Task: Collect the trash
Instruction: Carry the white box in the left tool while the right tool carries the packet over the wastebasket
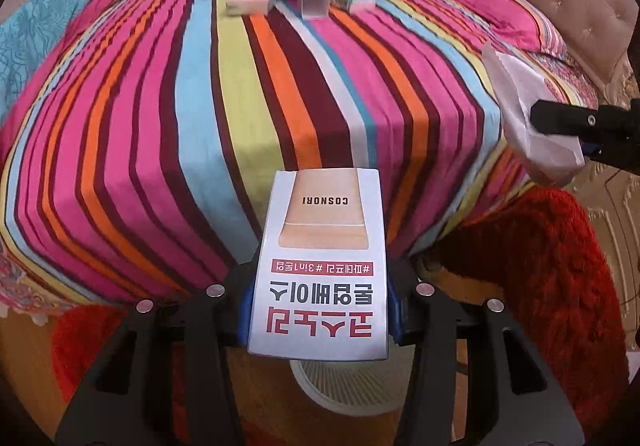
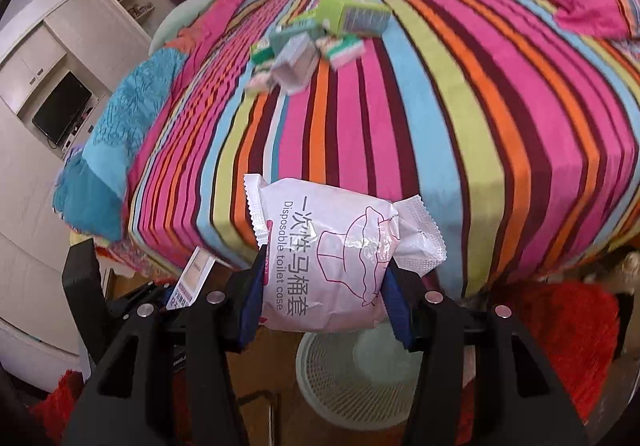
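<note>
Trash gripped in both tongs above white slatted bin [image 2: 352, 378].
Left gripper [image 1: 320, 310] clamps flat printed carton [image 1: 322, 246]; right gripper [image 2: 324, 298] squeezes slippery white plastic packet [image 2: 336, 250], which may slide out beside the bin.

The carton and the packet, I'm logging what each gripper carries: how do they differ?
The carton is a stiff, flat-sided box with red lettering; the packet is a soft, crinkled pink-white wrapper with crimped ends. The left gripper holds the carton, the right gripper the packet. Both hang over a white basket.

Right tool [image 2: 324, 286] clamps a white toilet-cover packet [image 2: 332, 254] above a white mesh bin [image 2: 356, 386] beside the striped bed [image 2: 400, 125]
</note>
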`<state>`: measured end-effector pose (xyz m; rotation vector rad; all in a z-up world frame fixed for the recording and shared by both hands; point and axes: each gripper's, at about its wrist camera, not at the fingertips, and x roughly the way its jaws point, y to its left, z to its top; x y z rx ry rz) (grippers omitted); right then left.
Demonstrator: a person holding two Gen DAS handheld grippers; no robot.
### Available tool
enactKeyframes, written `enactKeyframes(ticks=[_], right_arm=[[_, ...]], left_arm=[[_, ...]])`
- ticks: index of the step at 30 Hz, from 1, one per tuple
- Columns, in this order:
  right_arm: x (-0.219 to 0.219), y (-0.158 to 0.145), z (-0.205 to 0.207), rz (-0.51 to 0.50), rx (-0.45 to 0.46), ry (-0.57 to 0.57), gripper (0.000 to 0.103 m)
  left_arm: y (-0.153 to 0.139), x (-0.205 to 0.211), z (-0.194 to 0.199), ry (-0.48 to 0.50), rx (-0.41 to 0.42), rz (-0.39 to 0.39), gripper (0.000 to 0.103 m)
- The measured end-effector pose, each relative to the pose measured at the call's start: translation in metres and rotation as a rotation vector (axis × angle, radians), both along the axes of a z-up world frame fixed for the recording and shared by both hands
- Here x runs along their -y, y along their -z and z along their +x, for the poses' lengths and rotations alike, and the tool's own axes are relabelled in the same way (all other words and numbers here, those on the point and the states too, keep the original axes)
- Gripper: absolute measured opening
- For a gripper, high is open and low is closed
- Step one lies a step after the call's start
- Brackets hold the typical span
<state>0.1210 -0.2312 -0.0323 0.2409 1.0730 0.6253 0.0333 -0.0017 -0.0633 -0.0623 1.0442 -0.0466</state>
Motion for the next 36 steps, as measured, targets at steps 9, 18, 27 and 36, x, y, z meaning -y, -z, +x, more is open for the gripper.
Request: enactKeyframes(ticks=[9,18,27,36], right_arm=[[-0.008,0.016,-0.019,-0.011,-0.072,-0.046,0.05],[-0.018,0.052,-0.029,-0.031,-0.225,-0.064,0.05],[-0.014,0.086,-0.027,-0.088,-0.338,-0.051,0.05],[-0.015,0.115,-0.021,-0.138,-0.442,-0.018,0.05]], left_arm=[[0.017,-0.005,-0.013,-0.025,-0.07,-0.058,0.048],[0.042,-0.008,-0.013,-0.046,-0.168,-0.078,0.048],[0.069,0.0,-0.008,-0.013,-0.3,-0.11,0.048],[0.091,0.008,-0.001,0.017,-0.413,-0.093,0.048]])
